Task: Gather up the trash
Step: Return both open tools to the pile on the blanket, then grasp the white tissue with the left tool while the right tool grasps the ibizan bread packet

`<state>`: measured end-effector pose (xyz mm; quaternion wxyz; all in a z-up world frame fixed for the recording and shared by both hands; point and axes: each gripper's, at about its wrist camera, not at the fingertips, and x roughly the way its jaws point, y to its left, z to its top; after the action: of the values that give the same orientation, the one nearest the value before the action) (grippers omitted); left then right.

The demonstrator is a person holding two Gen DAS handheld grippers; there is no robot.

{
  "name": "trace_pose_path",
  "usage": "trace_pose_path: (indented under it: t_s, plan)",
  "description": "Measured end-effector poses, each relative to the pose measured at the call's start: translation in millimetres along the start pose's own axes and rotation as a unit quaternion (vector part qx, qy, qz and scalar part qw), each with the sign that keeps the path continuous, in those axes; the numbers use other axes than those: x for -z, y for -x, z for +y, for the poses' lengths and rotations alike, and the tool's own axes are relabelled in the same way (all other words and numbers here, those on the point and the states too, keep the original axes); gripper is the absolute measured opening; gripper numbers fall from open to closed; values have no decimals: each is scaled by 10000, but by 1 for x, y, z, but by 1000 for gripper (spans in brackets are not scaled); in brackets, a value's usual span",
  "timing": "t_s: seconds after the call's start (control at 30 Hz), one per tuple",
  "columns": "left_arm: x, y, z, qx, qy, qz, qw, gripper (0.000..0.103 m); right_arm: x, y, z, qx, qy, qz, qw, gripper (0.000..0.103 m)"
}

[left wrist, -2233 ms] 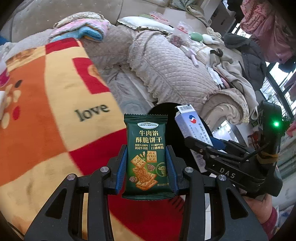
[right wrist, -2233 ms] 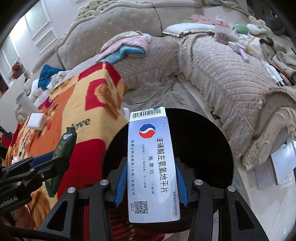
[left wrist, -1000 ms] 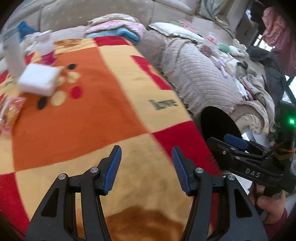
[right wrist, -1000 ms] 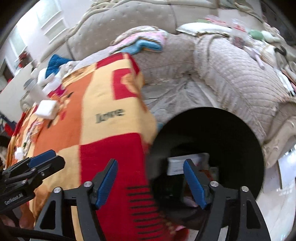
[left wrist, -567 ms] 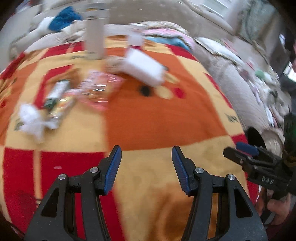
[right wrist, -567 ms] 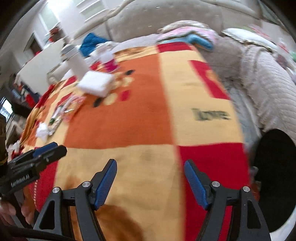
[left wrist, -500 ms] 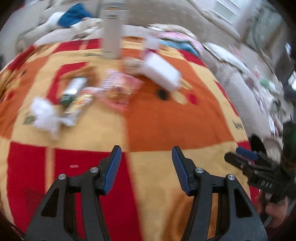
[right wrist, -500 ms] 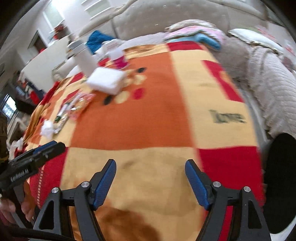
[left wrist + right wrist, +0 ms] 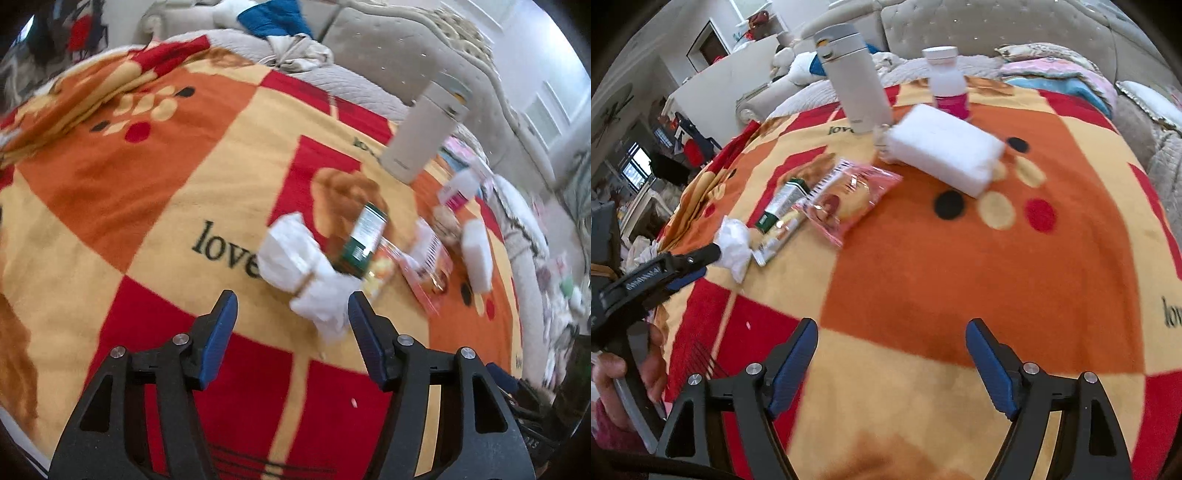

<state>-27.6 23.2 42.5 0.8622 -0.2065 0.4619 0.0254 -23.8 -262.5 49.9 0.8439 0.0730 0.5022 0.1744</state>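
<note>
My left gripper (image 9: pixel 291 332) hangs over the blanket, its jaws opening, the pads touching nothing. A crumpled white tissue (image 9: pixel 303 269) lies just ahead of its tips, its near end close to the right finger. Beyond the tissue lie a green wrapper (image 9: pixel 364 236) and a pink snack bag (image 9: pixel 428 258). My right gripper (image 9: pixel 892 365) is also opening, with only blanket between its fingers. In the right wrist view, the pink snack bag (image 9: pixel 846 199), green wrapper (image 9: pixel 783 199) and tissue (image 9: pixel 735 240) lie far ahead to the left, and the left gripper (image 9: pixel 694 262) is at the tissue.
A white thermos (image 9: pixel 855 77), a small white bottle (image 9: pixel 947 81) and a white tissue pack (image 9: pixel 945 151) stand further back on the orange, red and yellow blanket (image 9: pixel 923 266). A beige sofa (image 9: pixel 997 26) runs behind. A hand (image 9: pixel 613 369) holds the left gripper.
Both grippers held packets over a black bin; now both are empty and wider. They have swung left across the blanket, and the left has come up to the crumpled tissue.
</note>
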Motion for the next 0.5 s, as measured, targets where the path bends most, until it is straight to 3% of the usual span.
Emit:
trace_pose_path:
  t_s: [0.27,0.5]
  plan:
    - [-16,-29,10,254,321,252,9988,62,-47,-35,22,-266,-431,-76,9987,87]
    - [-13,-30,4,280,53,142,9995,63,-80,-74,32,-168,-805,-106,9966,87]
